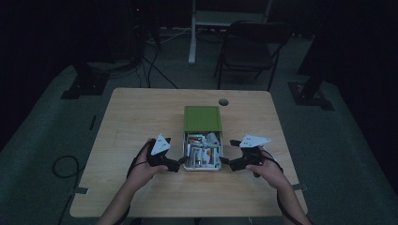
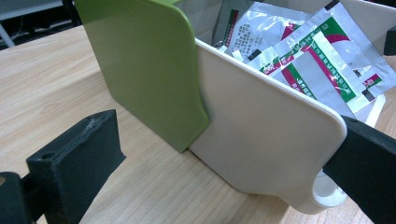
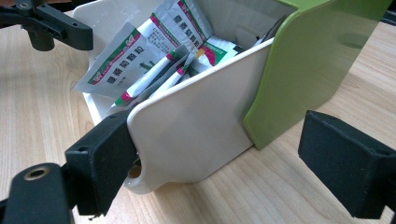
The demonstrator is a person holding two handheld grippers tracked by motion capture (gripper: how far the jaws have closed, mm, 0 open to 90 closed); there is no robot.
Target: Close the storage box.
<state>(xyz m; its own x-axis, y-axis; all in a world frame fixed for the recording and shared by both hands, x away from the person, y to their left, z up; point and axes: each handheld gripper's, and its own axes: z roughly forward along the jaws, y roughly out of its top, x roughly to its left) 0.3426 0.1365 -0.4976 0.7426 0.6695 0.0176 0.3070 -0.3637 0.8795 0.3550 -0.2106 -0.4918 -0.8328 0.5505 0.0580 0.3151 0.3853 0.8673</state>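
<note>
Nearest the person, the two hand-held grippers flank the pulled-out end of a drawer that sits mid-table, half out of its green sleeve. The left hand-held gripper stands at the drawer's left front corner with its jaws spread wide; in the left gripper view one jaw rests against the drawer's front edge by the finger hole while the other hangs well clear over bare wood, so it holds nothing. The right hand-held gripper mirrors it at the drawer's right front corner, also open, one jaw touching the front edge and the other out beside the sleeve. My worry is that neither has a real grip: if both push or pull from these corners unevenly, the drawer could skew in the sleeve and jam, or the whole box could slide across the smooth table instead of the drawer moving. A jaw bearing on the thin cream side wall might slip off its rounded corner. Farther in, the sachets stand loose and tall in the drawer, some poking above its rim; if the drawer goes back into the sleeve, those beside the sleeve's mouth look likely to catch on its edge and crumple or spill out.
</note>
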